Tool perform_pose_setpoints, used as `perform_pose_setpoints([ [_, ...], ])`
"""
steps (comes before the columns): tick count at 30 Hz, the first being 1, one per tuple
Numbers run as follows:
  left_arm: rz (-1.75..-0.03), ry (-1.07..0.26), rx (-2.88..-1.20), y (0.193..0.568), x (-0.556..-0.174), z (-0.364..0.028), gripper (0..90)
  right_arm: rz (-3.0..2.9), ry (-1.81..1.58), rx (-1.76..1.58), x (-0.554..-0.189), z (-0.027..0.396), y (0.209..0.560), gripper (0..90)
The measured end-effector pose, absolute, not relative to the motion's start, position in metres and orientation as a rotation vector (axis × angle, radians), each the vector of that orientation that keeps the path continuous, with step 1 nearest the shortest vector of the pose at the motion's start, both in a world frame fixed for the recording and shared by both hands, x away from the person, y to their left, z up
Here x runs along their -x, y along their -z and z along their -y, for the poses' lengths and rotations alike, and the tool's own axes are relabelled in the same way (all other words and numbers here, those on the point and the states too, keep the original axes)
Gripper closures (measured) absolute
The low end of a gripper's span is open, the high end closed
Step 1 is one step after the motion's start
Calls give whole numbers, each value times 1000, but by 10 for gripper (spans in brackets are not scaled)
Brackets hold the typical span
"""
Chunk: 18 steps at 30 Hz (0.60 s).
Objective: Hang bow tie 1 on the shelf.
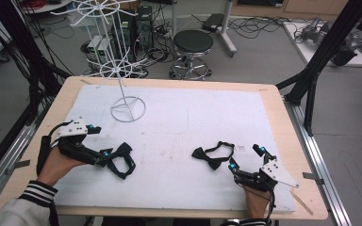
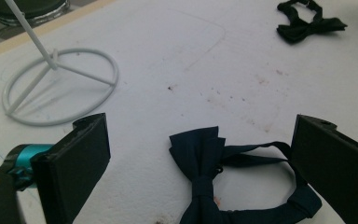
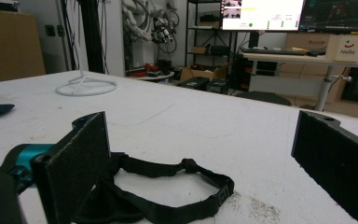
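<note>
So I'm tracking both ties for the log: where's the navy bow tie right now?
In the high view the navy bow tie lies on the white mat's left side, between the open jaws of the left gripper, below the white wire stand.

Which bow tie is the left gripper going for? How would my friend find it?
Look at the white mat on the wooden table, then find the white wire stand near its far left. Nearer the person from that stand lies the navy bow tie, between the open jaws of the left gripper. The other bow tie is black and lies to the right.
</note>
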<state>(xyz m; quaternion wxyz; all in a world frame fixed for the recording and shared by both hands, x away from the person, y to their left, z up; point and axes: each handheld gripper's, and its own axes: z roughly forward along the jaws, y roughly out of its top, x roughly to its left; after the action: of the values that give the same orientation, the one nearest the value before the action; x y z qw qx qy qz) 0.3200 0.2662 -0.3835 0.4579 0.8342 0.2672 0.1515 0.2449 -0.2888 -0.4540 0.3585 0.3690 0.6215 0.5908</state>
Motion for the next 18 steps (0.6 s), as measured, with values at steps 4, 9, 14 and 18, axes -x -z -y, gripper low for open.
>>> perform_pose_setpoints([
  [4,-668,-349,-2095,383,-324,-264,56,-1605,-1523,-950,-245,289,454,35],
  [9,-677,-305,-2166,385,-328,-259,88,-1603,-1524,-956,-245,289,454,35],
  [14,-689,-293,-2225,388,-333,-254,88,-1602,-1525,-955,-245,289,454,35],
  [18,-703,-280,-2248,390,-336,-252,90,-1603,-1526,-958,-245,289,454,35],
])
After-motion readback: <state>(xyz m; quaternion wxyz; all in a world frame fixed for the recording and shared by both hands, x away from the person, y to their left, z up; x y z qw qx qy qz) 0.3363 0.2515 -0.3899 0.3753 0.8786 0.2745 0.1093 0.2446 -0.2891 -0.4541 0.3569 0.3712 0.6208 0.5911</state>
